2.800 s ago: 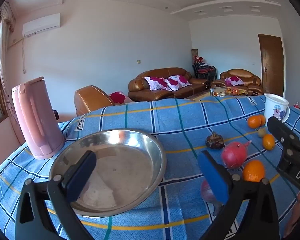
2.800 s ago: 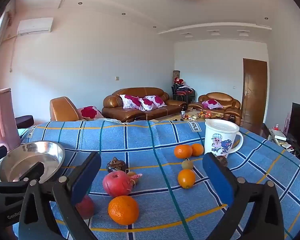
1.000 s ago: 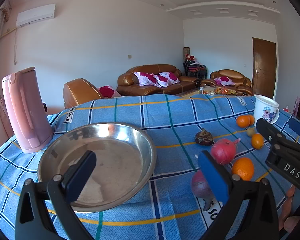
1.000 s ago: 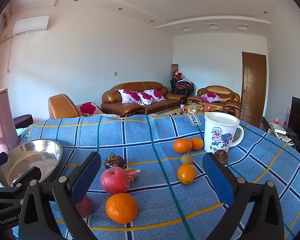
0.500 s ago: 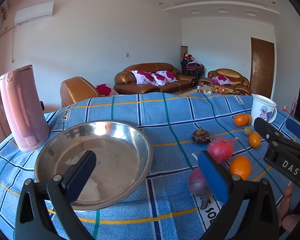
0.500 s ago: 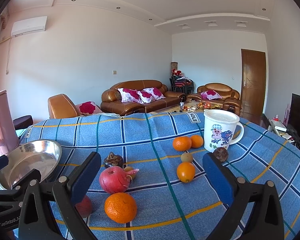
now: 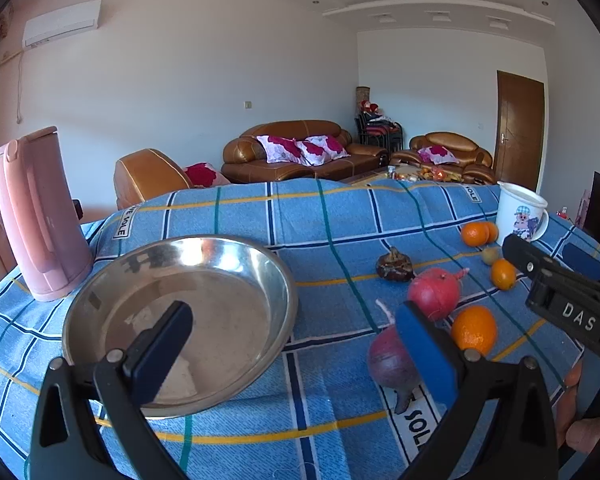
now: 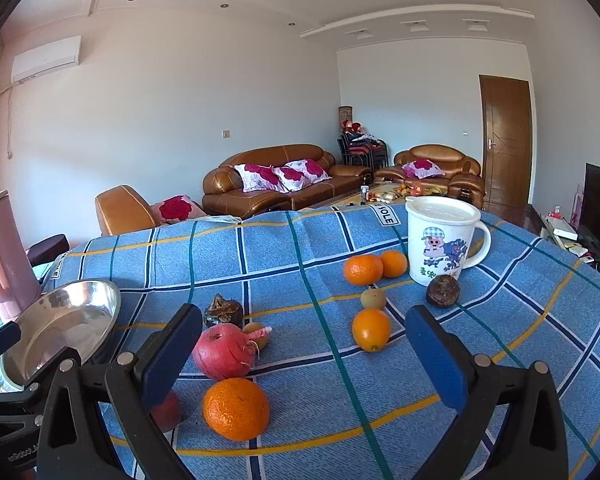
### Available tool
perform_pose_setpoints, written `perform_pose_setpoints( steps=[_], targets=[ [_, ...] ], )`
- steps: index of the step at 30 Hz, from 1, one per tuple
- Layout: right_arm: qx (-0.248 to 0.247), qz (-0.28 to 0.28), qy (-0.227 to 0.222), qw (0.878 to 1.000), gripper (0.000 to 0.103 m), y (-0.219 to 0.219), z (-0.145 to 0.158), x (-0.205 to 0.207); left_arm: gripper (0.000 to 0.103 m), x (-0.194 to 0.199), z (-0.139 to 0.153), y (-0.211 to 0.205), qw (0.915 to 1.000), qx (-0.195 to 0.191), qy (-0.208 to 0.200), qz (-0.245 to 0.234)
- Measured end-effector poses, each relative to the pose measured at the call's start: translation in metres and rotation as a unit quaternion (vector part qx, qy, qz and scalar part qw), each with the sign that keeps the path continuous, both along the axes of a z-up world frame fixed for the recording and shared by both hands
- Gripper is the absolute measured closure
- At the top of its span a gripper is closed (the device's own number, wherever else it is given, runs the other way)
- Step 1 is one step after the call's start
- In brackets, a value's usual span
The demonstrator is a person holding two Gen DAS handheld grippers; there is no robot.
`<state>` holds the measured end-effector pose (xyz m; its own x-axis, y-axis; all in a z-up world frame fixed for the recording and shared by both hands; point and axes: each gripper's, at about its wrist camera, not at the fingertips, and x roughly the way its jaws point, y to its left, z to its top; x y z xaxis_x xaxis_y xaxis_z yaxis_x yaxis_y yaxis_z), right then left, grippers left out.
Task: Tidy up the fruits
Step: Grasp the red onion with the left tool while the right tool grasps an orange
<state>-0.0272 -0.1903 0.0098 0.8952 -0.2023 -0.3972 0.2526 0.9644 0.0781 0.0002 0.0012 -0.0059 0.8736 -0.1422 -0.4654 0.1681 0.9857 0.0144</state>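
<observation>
Sitting loose on the desk, the fruits are all still outside the bowl. The big orange is closest to the right gripper, and the red pomegranate lies just behind it. A smaller orange sits in the middle, with two more oranges side by side next to the mug. A purple-red fruit lies near the left gripper, partly hidden by one of its fingers.

The oranges look round, firm and a bit bumpy, so they may roll if they get bumped. I think they are not heavy. A good hold would be across the fat middle, with a finger on each side. The pomegranate looks bigger and heavier, with smooth, hard skin and a little crown that sticks out, so it is best held on its round sides. Too hard a squeeze could bruise the fruit.

Both grippers have their fingers spread wide and hold nothing. Their blue pads look flat.

The bowl is shiny metal, wide and shallow, with nothing in it. It sits on the left side of the desk, near a tall pink kettle. The mug is white with a cartoon picture. A blue checked cloth with yellow and green lines covers the desk; it looks soft and a bit wrinkly.
</observation>
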Motion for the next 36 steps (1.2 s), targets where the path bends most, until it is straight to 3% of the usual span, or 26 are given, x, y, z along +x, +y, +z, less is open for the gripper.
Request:
perform_pose_setpoints(
  steps=[9,14,18,30,32,34,36],
  targets=[
    [0.006,0.002,0.014,1.000,0.002,-0.026,0.001,0.002,0.000,-0.003,-0.002,-0.010,0.9994,0.006,0.007,-0.035],
    [0.020,0.070,0.058,0.996,0.015,-0.025,-0.007,0.013,0.000,-0.002,-0.003,-0.015,0.9988,0.005,0.017,-0.047],
    [0.046,0.128,0.093,0.986,0.021,-0.022,-0.017,0.021,0.006,0.004,-0.007,-0.022,0.9978,0.013,0.040,-0.050],
    [0.090,0.225,0.194,0.951,0.027,-0.001,-0.046,0.045,0.009,-0.005,-0.007,-0.032,0.9982,0.045,0.022,-0.033],
    [0.086,0.232,0.209,0.946,0.033,0.004,-0.049,0.046,0.009,-0.006,-0.006,-0.033,0.9982,0.044,0.024,-0.033],
    [0.089,0.236,0.216,0.943,0.049,0.004,-0.051,0.047,0.009,-0.006,-0.007,-0.032,0.9984,0.044,0.025,-0.026],
    [0.091,0.238,0.216,0.943,0.054,0.003,-0.052,0.047,0.013,-0.005,-0.007,-0.031,0.9984,0.041,0.032,-0.021]
  ],
)
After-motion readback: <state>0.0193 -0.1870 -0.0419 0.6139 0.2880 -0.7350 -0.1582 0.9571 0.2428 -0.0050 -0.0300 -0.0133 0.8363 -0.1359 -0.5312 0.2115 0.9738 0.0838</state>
